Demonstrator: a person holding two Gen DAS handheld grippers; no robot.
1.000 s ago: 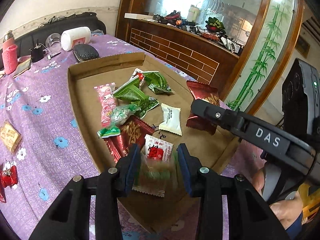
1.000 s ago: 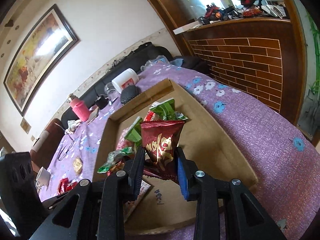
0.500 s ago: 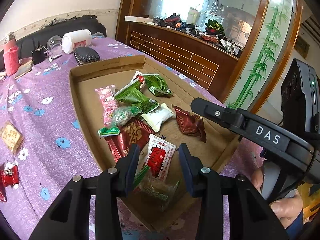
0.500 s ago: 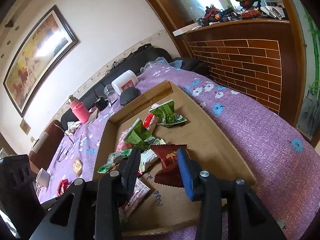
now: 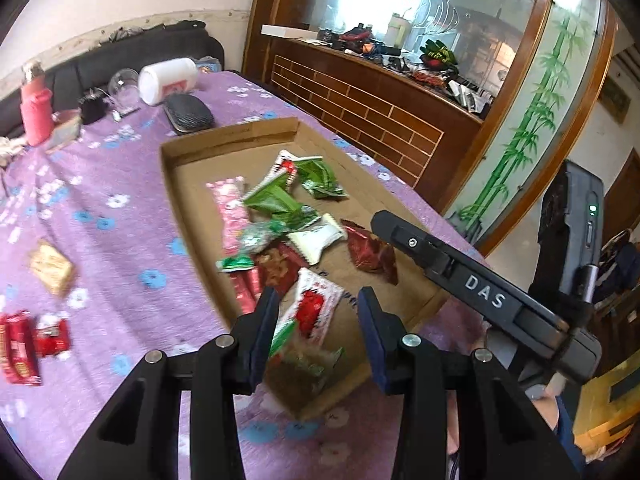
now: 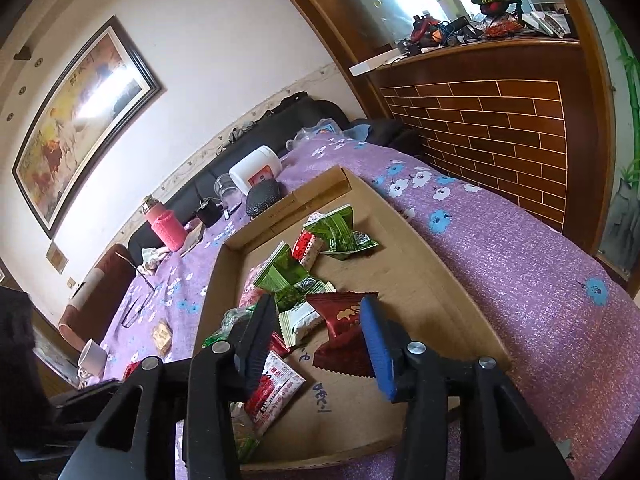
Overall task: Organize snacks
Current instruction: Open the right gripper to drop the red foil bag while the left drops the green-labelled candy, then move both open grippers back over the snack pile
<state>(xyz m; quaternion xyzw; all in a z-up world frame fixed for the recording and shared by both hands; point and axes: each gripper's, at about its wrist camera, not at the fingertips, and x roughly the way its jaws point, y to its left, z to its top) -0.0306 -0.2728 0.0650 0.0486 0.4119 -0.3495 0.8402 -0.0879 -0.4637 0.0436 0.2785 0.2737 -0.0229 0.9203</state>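
Note:
A shallow cardboard tray on the purple cloth holds several snack packets. My left gripper hovers open over its near corner. Below it a green-brown packet lies flat beside a white-and-red packet. In the right wrist view my right gripper has its jaws opening. A dark red packet lies on the tray floor under them, and the pads are off it. The same packet shows in the left view just under my right gripper's finger.
Loose on the flowered cloth left of the tray are red packets and a tan packet. Beyond the tray stand a pink bottle, a tipped white jar and a black case. A brick-patterned wooden counter runs along the right.
The green-brown packet left my left gripper and now lies in the tray's near corner; that gripper rose. My right gripper opened and the dark red packet dropped onto the tray floor.

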